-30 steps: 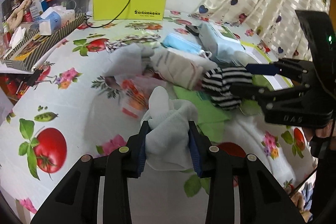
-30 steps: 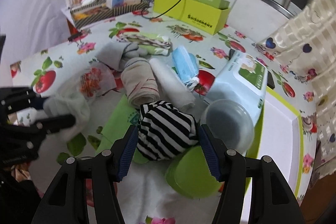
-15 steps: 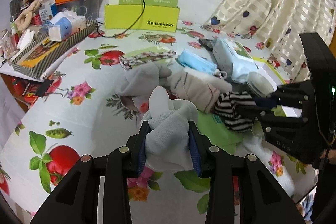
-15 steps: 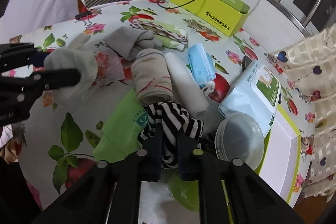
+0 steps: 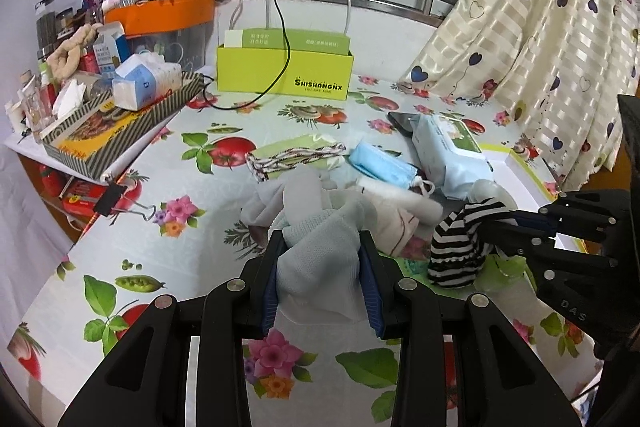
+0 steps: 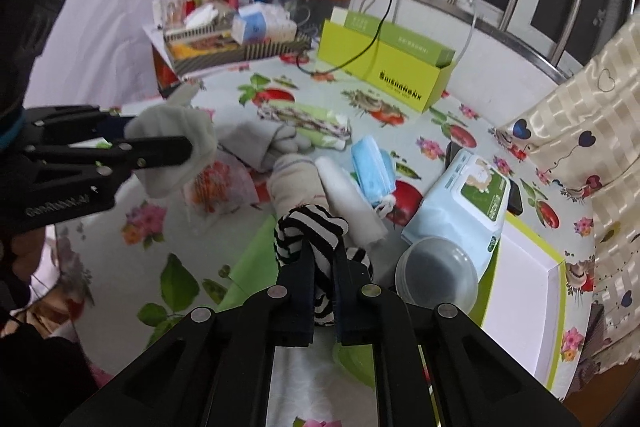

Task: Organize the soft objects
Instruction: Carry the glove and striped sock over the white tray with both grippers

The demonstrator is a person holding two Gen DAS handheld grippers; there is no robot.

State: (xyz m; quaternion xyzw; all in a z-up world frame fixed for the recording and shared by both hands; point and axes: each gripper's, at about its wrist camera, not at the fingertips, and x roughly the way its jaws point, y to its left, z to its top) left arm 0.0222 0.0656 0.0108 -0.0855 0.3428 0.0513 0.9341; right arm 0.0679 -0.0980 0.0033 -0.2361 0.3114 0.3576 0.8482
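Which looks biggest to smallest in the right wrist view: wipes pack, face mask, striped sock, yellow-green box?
1. Yellow-green box
2. Wipes pack
3. Striped sock and face mask: about alike; the sock is nearer and partly hidden by the right gripper, so unranked.

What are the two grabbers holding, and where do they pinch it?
The left gripper squeezes the pale grey sock around its middle. The right gripper pinches the striped sock by its bunched middle.

Both hand-held grippers (image 5: 320, 283) (image 6: 325, 283) clamped — raised.

A pale grey sock (image 5: 320, 259) is seen. The other sock (image 6: 310, 227) is striped black and white. The tablecloth (image 5: 192, 187) is printed with red tomatoes and pink flowers.
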